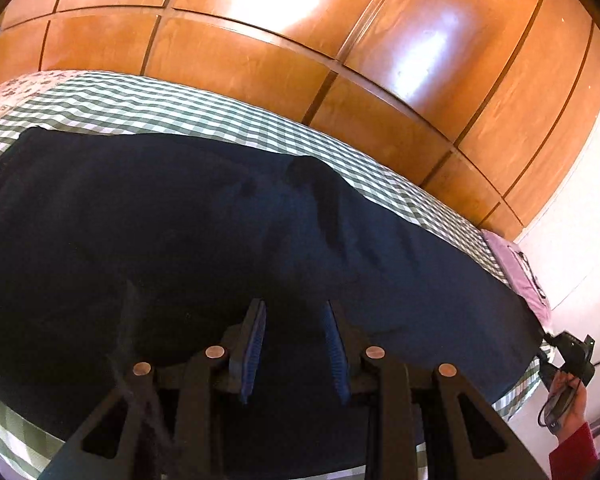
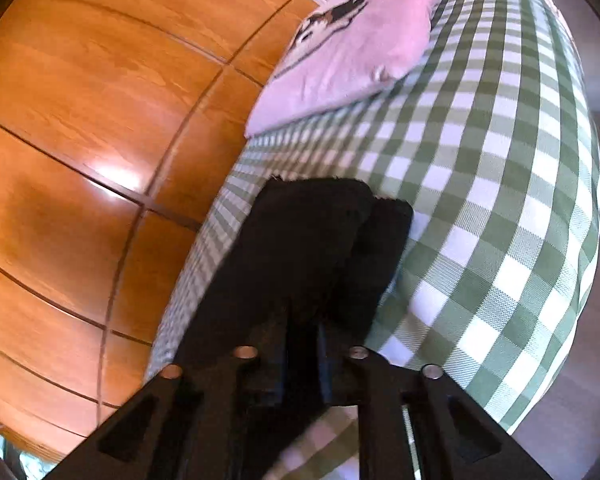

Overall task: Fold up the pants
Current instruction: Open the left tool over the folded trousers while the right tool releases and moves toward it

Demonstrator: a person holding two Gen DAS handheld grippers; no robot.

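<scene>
Dark navy pants [image 1: 220, 240] lie spread flat across a bed with a green-and-white checked sheet [image 1: 220, 120]. My left gripper [image 1: 296, 312] hovers low over the near part of the pants, its blue-padded jaws apart and empty. In the right wrist view the pants [image 2: 312, 240] look black and run away from the camera, with the two leg ends lying side by side on the checked sheet [image 2: 480, 200]. My right gripper [image 2: 302, 332] is closed on the near part of the pants. It also shows at the far right of the left wrist view [image 1: 572, 356].
A glossy wooden wardrobe [image 1: 340, 40] runs along the far side of the bed, and shows in the right wrist view [image 2: 80, 140]. A pink pillow [image 2: 348, 48] lies on the bed beyond the leg ends. A white wall [image 1: 580, 220] stands at the right.
</scene>
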